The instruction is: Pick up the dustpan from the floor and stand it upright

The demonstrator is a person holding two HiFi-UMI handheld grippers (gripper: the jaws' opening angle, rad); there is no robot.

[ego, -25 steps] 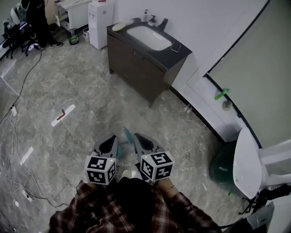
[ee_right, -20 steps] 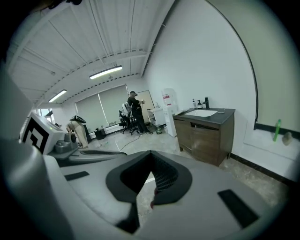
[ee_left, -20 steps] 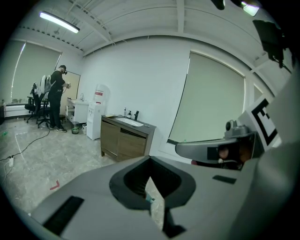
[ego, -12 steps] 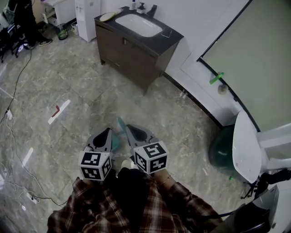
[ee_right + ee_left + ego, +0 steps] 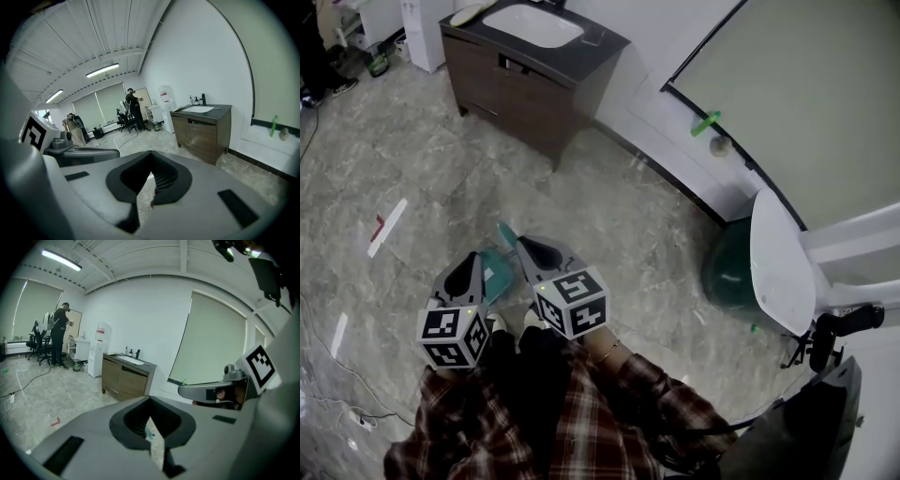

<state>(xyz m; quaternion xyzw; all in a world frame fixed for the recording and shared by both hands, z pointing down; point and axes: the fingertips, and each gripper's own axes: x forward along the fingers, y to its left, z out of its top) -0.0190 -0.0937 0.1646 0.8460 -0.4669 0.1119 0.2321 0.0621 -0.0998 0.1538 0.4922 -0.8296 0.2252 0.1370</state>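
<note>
In the head view a teal dustpan (image 5: 494, 265) lies on the marble floor, mostly hidden under and between my two grippers; its narrow end pokes out at the top. My left gripper (image 5: 472, 258) hovers over its left side and my right gripper (image 5: 525, 242) over its right. Both point forward and slightly down with jaws closed together and nothing held. The left gripper view shows the left gripper (image 5: 150, 398) shut, a sliver of teal below it, and the right gripper (image 5: 187, 391) alongside. The right gripper (image 5: 151, 152) is also shut in its own view.
A dark vanity cabinet (image 5: 525, 75) with a white sink stands ahead by the wall. A dark green round bin (image 5: 727, 267) and a white chair (image 5: 778, 272) are to the right. A tape strip (image 5: 386, 227) and cables lie on the floor at left. A person (image 5: 60, 336) stands far off.
The head view has swung right, so the cabinet has slid up and left in the picture. Both grippers stay side by side over the dustpan, still shut.
</note>
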